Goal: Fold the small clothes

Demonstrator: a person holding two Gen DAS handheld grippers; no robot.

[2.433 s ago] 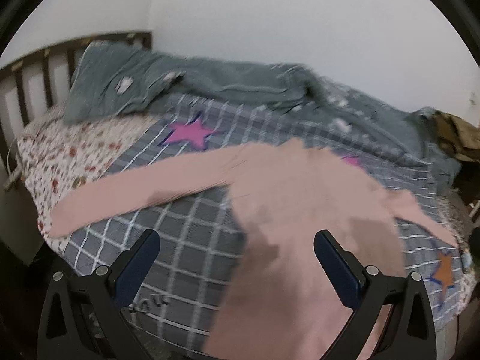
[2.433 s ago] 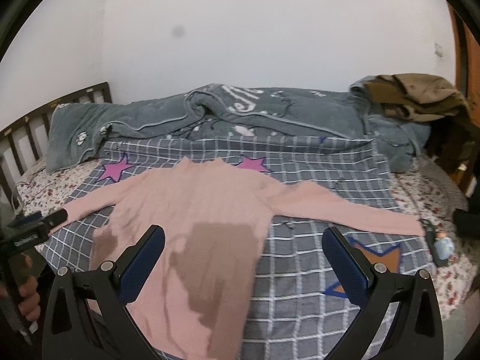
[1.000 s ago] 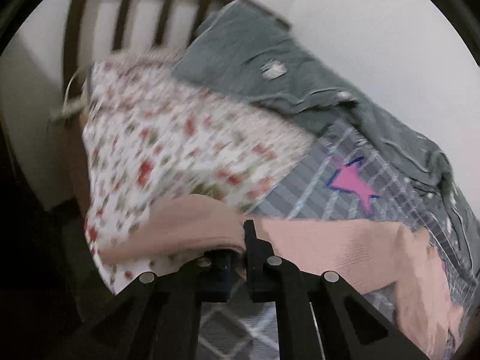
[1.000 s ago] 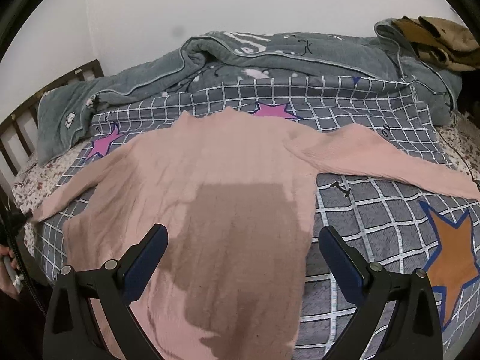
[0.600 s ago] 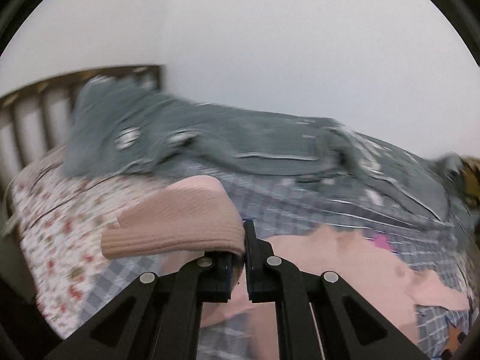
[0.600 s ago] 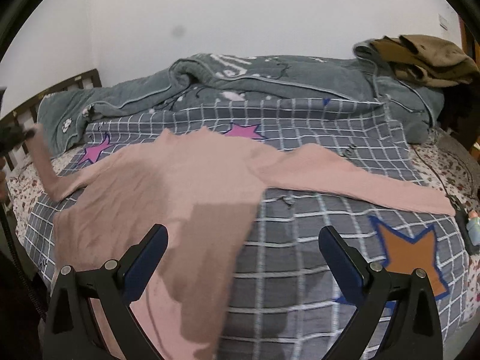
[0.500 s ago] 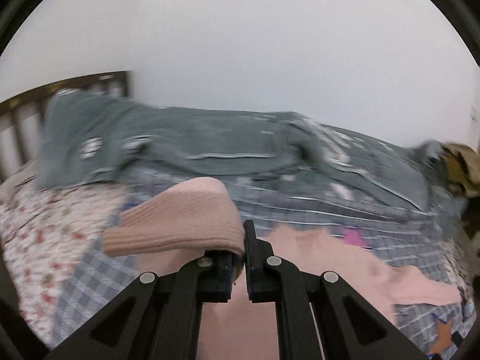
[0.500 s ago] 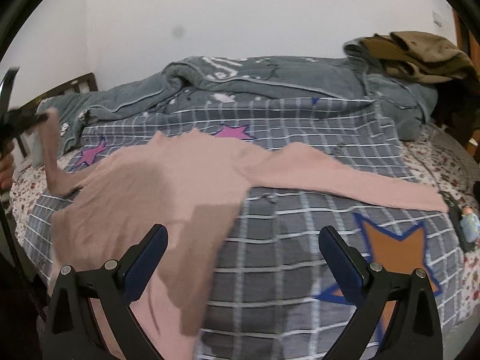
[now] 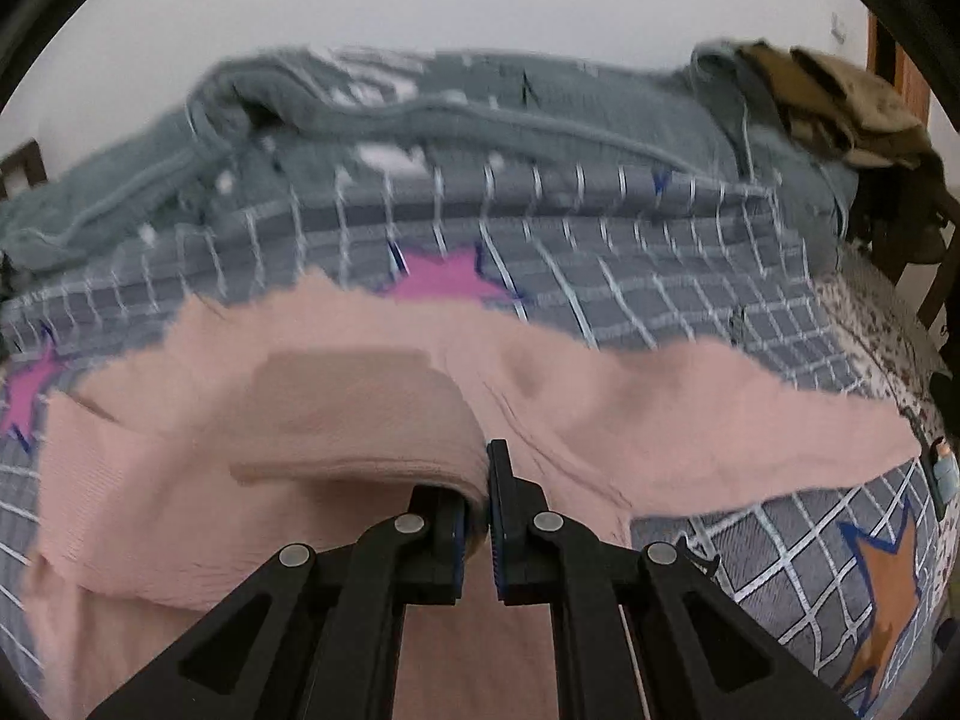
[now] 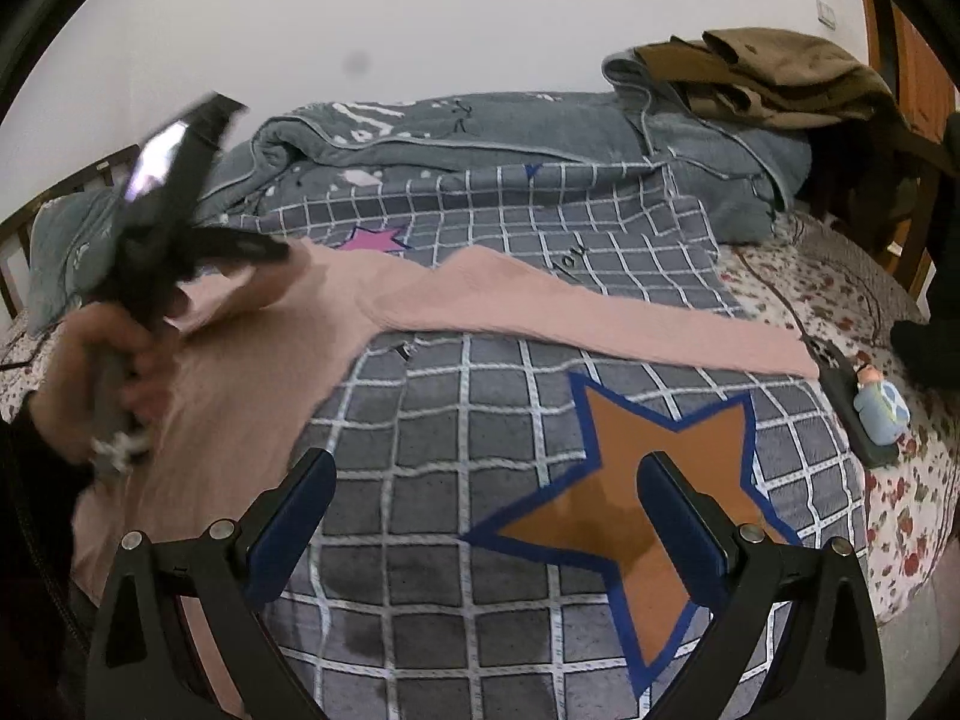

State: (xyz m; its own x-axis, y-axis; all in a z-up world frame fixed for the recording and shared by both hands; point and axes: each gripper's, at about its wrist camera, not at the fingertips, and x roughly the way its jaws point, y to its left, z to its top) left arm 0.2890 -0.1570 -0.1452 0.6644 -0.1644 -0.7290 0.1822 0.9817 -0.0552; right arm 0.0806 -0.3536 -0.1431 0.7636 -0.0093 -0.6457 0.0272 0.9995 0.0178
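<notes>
A pink long-sleeved sweater (image 9: 600, 414) lies spread on the grey checked bedspread (image 10: 480, 420). My left gripper (image 9: 477, 495) is shut on the cuff of the sweater's left sleeve (image 9: 360, 420) and holds it folded over the sweater's body. In the right wrist view the left gripper (image 10: 282, 255) shows blurred over the sweater (image 10: 252, 360). The other sleeve (image 10: 600, 318) lies stretched out to the right. My right gripper (image 10: 486, 498) is open and empty above the bedspread's orange star (image 10: 636, 498).
A rumpled grey blanket (image 10: 480, 138) lies along the back of the bed, with brown clothes (image 10: 768, 72) piled at the back right. A small figurine (image 10: 879, 405) and a dark flat object lie on the floral sheet (image 10: 840, 300) near the right sleeve's end.
My left gripper closed on the left sleeve's cuff at the bed's left edge, lifted it and carried it right over the sweater's body. My right gripper moved right, staying open.
</notes>
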